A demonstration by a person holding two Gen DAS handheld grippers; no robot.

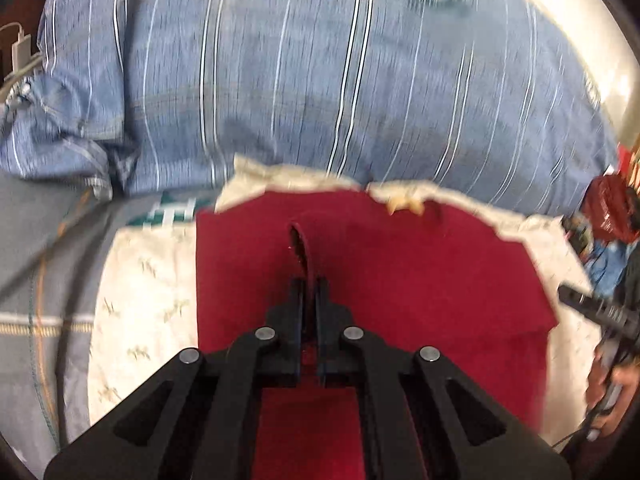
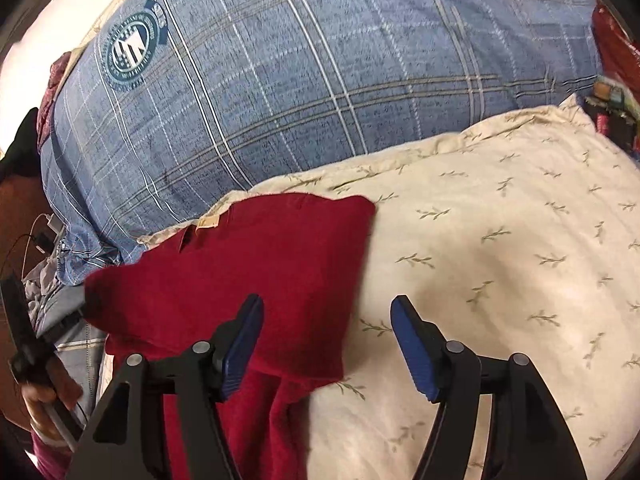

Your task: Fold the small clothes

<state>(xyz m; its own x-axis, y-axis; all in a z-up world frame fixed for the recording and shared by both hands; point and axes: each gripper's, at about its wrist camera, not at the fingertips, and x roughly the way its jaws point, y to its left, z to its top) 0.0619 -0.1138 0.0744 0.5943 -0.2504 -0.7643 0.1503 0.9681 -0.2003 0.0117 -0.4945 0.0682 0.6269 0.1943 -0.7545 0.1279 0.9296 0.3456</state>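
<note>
A dark red garment [image 1: 400, 264] lies on a cream leaf-print pillow [image 1: 140, 300]. My left gripper [image 1: 310, 280] is shut on a raised fold of the red garment, pinched between the fingers. In the right wrist view the red garment [image 2: 248, 268] lies partly folded at the left of the cream pillow [image 2: 500, 240]. My right gripper [image 2: 326, 308] is open and empty, with its left finger over the garment's right part and its right finger over the pillow.
A big blue plaid pillow [image 1: 320, 80] lies behind the cream one, and shows in the right wrist view [image 2: 300, 80]. Grey plaid bedding [image 1: 36, 280] is at the left. The other gripper and hand [image 1: 608, 344] show at the right edge. Red items [image 1: 612, 208] lie at the far right.
</note>
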